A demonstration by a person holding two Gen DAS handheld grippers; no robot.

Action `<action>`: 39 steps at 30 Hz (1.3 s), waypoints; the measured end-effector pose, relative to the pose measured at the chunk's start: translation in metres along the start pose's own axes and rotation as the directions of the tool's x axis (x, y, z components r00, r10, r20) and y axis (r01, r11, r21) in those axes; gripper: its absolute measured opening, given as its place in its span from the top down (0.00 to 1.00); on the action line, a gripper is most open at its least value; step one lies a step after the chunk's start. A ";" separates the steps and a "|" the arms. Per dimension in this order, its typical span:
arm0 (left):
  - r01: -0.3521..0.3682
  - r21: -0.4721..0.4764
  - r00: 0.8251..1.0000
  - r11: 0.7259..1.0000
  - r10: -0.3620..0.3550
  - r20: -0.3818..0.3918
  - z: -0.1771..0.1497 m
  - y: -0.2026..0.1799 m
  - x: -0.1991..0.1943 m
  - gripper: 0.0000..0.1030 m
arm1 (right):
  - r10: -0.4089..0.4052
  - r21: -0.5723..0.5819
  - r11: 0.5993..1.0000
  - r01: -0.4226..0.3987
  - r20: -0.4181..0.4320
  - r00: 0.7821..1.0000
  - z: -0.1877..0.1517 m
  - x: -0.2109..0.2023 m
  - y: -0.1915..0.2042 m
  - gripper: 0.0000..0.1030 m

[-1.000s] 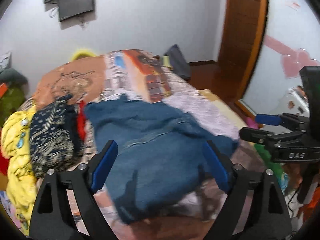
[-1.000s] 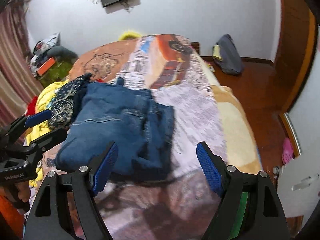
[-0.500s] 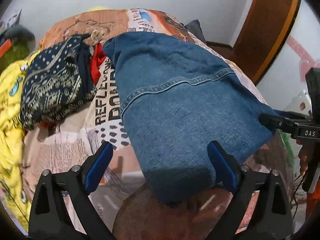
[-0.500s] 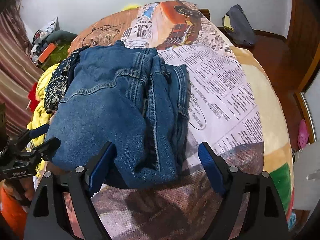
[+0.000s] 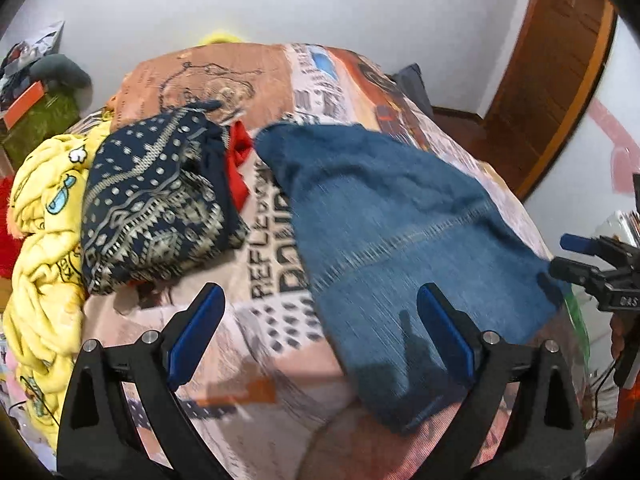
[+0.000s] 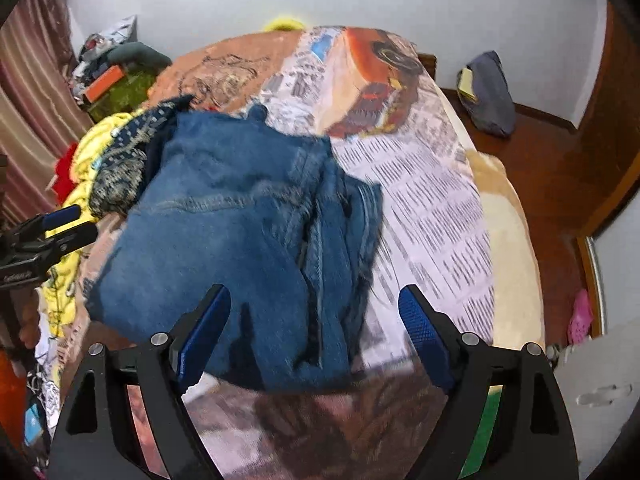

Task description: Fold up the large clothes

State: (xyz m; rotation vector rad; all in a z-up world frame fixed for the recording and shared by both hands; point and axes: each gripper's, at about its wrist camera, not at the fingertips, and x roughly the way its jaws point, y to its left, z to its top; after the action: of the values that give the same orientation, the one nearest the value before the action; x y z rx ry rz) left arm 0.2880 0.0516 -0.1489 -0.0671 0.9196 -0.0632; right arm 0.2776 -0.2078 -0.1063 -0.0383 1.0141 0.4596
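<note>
Blue denim jeans [image 5: 404, 240] lie folded in a bundle on the bed's printed cover [image 5: 264, 280]; in the right wrist view the jeans [image 6: 240, 232] show stacked folded layers on their right side. My left gripper [image 5: 320, 332] is open and empty, above the jeans' near left edge. My right gripper [image 6: 316, 332] is open and empty, above the jeans' near end. The right gripper also shows at the right edge of the left wrist view [image 5: 592, 264], and the left gripper at the left edge of the right wrist view [image 6: 52, 228].
A navy patterned garment [image 5: 152, 204], a red cloth [image 5: 238, 164] and a yellow cartoon blanket [image 5: 40, 240] are piled left of the jeans. A grey bag [image 6: 486, 92] leans on the far wall on the wooden floor. A wooden door [image 5: 548, 76] stands at right.
Both grippers dipped close over the jeans half a second ago and have since pulled back and up. The jeans lie in the same place. Both stay open.
</note>
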 end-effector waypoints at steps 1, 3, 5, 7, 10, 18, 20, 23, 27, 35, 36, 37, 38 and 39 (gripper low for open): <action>0.003 -0.013 1.000 1.000 -0.003 -0.004 0.004 0.005 0.003 0.06 | 0.021 0.005 1.000 -0.021 0.005 1.000 0.005 0.001 -0.001 0.19; 0.020 -0.046 1.000 0.999 -0.021 -0.022 0.011 0.013 0.011 0.06 | 0.066 0.024 0.998 -0.066 -0.006 0.998 0.013 0.009 -0.003 0.19; 0.054 -0.079 0.997 0.995 -0.058 -0.050 0.014 0.019 0.020 0.06 | 0.118 0.048 0.992 -0.117 -0.030 0.993 0.020 0.021 -0.006 0.19; 0.095 -0.125 0.989 0.988 -0.108 -0.102 0.016 0.025 0.039 0.06 | 0.167 0.080 0.984 -0.161 -0.067 0.984 0.026 0.039 -0.012 0.19; 0.175 -0.186 0.962 0.967 -0.208 -0.176 0.014 0.028 0.066 0.06 | 0.213 0.146 0.970 -0.193 -0.145 0.966 0.031 0.069 -0.025 0.19; 0.313 -0.347 0.888 0.884 -0.401 -0.223 0.016 0.037 0.118 0.06 | 0.365 0.264 0.915 -0.304 -0.222 0.904 0.032 0.116 -0.057 0.11; 0.329 -0.375 0.876 0.867 -0.429 -0.223 0.017 0.038 0.128 0.05 | 0.402 0.265 0.901 -0.342 -0.217 0.890 0.033 0.121 -0.059 0.09; 0.340 -0.363 0.876 0.867 -0.433 -0.213 0.024 0.038 0.134 0.05 | 0.422 0.250 0.896 -0.368 -0.217 0.880 0.039 0.126 -0.058 0.09; 0.357 -0.366 0.869 0.859 -0.449 -0.208 0.032 0.035 0.145 0.07 | 0.420 0.230 0.900 -0.370 -0.232 0.877 0.046 0.131 -0.051 0.08; 0.369 -0.338 0.874 0.866 -0.447 -0.191 0.049 0.017 0.145 0.42 | 0.423 0.223 0.898 -0.379 -0.201 0.884 0.046 0.119 -0.042 0.43; 0.374 -0.336 0.874 0.864 -0.450 -0.183 0.052 0.017 0.140 0.49 | 0.408 0.216 0.905 -0.367 -0.195 0.892 0.047 0.115 -0.038 0.45; 0.381 -0.335 0.873 0.861 -0.455 -0.176 0.055 0.019 0.134 0.51 | 0.396 0.208 0.911 -0.357 -0.191 0.898 0.048 0.112 -0.036 0.50; 0.388 -0.334 0.872 0.859 -0.460 -0.169 0.058 0.019 0.129 0.56 | 0.380 0.197 0.918 -0.345 -0.185 0.906 0.050 0.108 -0.032 0.52; 0.397 -0.324 0.872 0.859 -0.463 -0.159 0.063 0.017 0.121 0.60 | 0.368 0.186 0.923 -0.336 -0.174 0.914 0.052 0.101 -0.027 0.56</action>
State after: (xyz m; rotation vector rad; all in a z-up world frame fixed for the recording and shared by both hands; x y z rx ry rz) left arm 0.4118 0.0599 -0.2082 -0.5461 1.1303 -0.3674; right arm 0.3749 -0.1839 -0.1666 0.2441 1.2649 0.7181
